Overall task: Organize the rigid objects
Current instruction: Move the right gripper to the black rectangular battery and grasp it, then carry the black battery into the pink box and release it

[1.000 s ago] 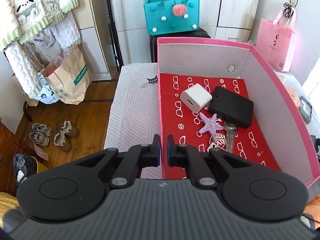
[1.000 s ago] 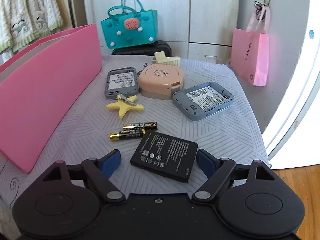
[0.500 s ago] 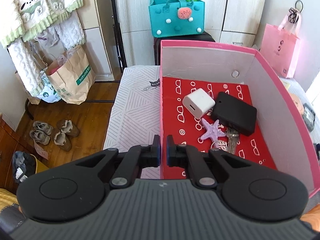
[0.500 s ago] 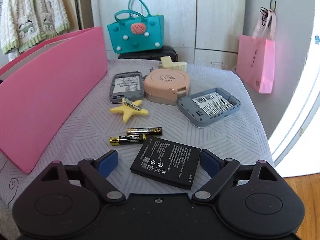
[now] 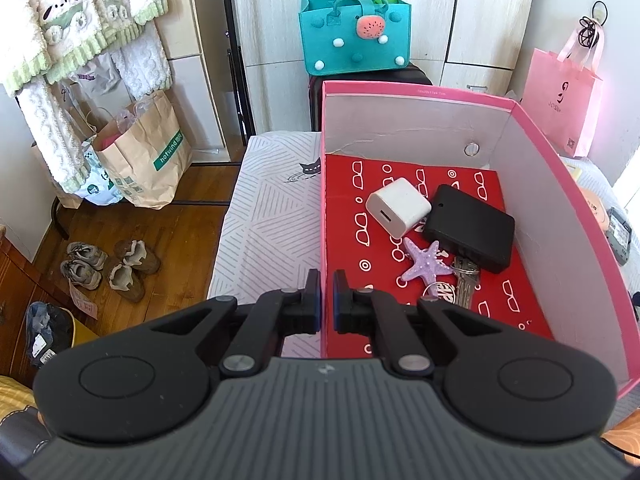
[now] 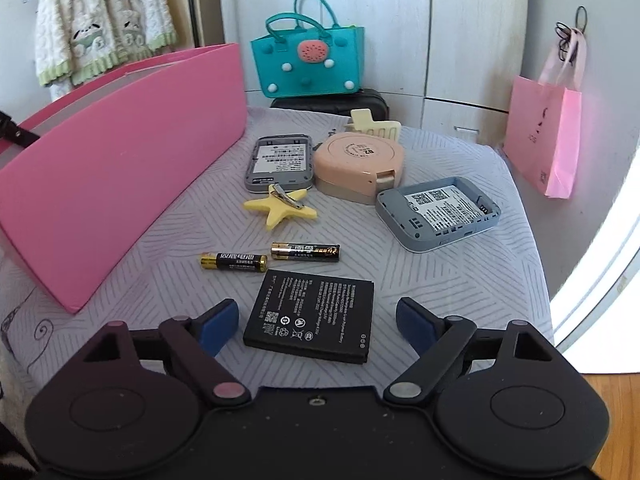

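My left gripper [image 5: 326, 300] is shut on the near left wall of the pink box [image 5: 560, 184]. Inside the box lie a white charger [image 5: 398, 207], a black case [image 5: 470, 232], a purple starfish [image 5: 426, 266] and keys [image 5: 464, 286]. My right gripper [image 6: 316, 318] is open, its fingers either side of a flat black battery [image 6: 310, 314] on the table. Beyond it lie two AAA batteries [image 6: 234, 262], a yellow starfish clip [image 6: 282, 208], two grey router shells [image 6: 278, 158], a peach round case [image 6: 360, 164] and a cream hair claw [image 6: 374, 126]. The pink box [image 6: 120, 168] stands to the left.
A teal felt bag [image 6: 308, 64] sits on a dark suitcase behind the table. A pink paper bag [image 6: 548, 136] hangs at the right. In the left wrist view, a brown paper bag [image 5: 140, 160] and shoes [image 5: 108, 266] are on the wooden floor at the left.
The right gripper has come lower and closer over the black battery, which now lies between its open fingers. The left wrist view has shifted slightly; its jaws stay shut on the box wall.
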